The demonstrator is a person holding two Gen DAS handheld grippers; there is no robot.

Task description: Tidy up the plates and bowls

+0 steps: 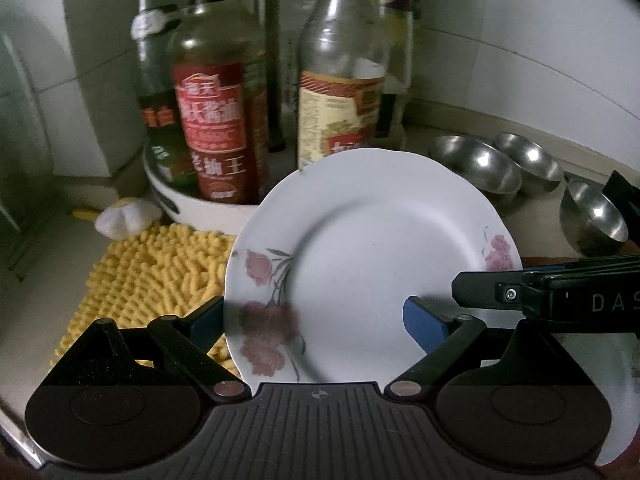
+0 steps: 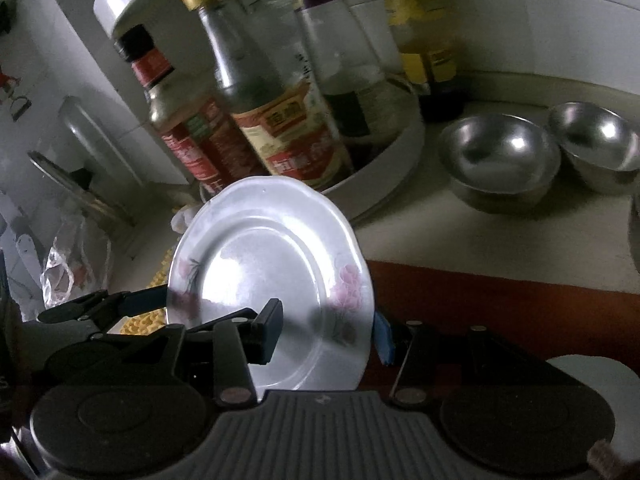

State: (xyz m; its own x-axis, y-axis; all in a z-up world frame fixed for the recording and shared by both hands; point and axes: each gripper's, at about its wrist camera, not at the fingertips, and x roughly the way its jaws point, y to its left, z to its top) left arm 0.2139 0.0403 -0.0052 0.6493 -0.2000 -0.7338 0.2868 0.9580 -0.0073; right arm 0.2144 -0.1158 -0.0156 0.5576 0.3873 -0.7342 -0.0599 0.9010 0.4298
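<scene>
A white plate with pink flowers (image 1: 372,256) stands tilted between both grippers, above the counter. My left gripper (image 1: 316,320) is shut on the plate's lower part, one blue pad behind its rim and one on its face. My right gripper (image 2: 324,334) is shut on the same plate (image 2: 272,276), with the rim between its fingers. The right gripper's finger reaches in from the right in the left wrist view (image 1: 500,292). Three steel bowls (image 1: 476,164) (image 1: 528,160) (image 1: 592,216) sit on the counter at the right, also shown in the right wrist view (image 2: 500,156).
A round white turntable tray (image 1: 192,200) holds several sauce bottles (image 1: 216,120) behind the plate. A yellow chenille cloth (image 1: 160,272) lies at the left beside a garlic bulb (image 1: 128,216). A glass pot lid (image 2: 80,192) and plastic bag stand far left. A red-brown counter edge (image 2: 520,300) runs below the bowls.
</scene>
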